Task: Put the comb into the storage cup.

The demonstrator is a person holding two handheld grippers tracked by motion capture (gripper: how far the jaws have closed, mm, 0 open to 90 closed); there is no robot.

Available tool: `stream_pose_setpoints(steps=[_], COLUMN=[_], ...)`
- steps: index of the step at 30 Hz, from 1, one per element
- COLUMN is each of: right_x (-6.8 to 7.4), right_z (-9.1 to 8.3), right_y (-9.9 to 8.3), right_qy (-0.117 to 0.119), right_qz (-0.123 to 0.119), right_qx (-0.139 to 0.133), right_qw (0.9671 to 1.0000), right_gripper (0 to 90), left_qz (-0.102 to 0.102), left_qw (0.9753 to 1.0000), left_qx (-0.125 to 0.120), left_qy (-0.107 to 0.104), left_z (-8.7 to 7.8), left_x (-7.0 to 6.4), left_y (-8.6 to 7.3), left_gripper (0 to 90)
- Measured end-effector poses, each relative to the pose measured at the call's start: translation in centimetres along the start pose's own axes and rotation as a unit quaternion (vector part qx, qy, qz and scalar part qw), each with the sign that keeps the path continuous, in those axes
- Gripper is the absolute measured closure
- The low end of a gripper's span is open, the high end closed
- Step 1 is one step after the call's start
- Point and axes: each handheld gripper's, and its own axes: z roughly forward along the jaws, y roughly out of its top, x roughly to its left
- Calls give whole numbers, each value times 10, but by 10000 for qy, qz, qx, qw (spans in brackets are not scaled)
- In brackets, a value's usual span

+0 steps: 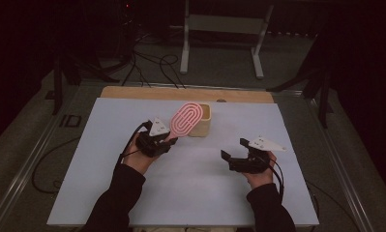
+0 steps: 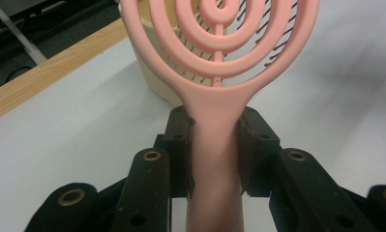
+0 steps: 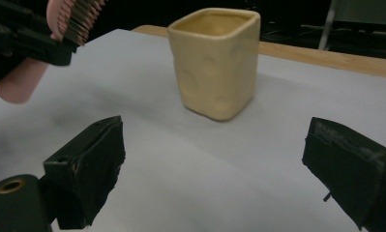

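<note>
Left gripper (image 1: pixel 167 140) has its jaws clamped on the handle of the pink hairbrush (image 1: pixel 186 119), low near the neck so the looped head sticks out free — it's lifted off the white table (image 1: pixel 132 203), head tilted over the rim of the yellow cup (image 1: pixel 203 125), probably lined up to drop in. Right gripper (image 1: pixel 232 149) hovers apart with jaws spread wide and empty, aimed at the cup — likely ready to steady it.

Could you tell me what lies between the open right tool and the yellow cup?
Nothing: in the right gripper view, only bare white table separates the right tool from the yellow cup.
</note>
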Motion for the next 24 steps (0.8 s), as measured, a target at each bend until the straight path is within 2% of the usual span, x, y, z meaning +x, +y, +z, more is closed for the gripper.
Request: stream_pose_setpoints(steps=[10, 13, 24], right_x=[13, 19, 32], right_z=[17, 22, 36], right_y=[20, 27, 49], right_qy=[340, 435, 587], right_qz=[33, 32, 3], right_qx=[-116, -223, -301], right_qw=[9994, 9988, 9978], right_gripper=[78, 78, 78], left_qz=[28, 50, 63], left_qw=[10000, 9999, 9998], left_qx=[-57, -73, -160], left_qy=[42, 93, 110], left_z=[-1, -1, -2], left_x=[0, 0, -2], left_y=[-1, -2, -2], left_gripper=[702, 701, 702])
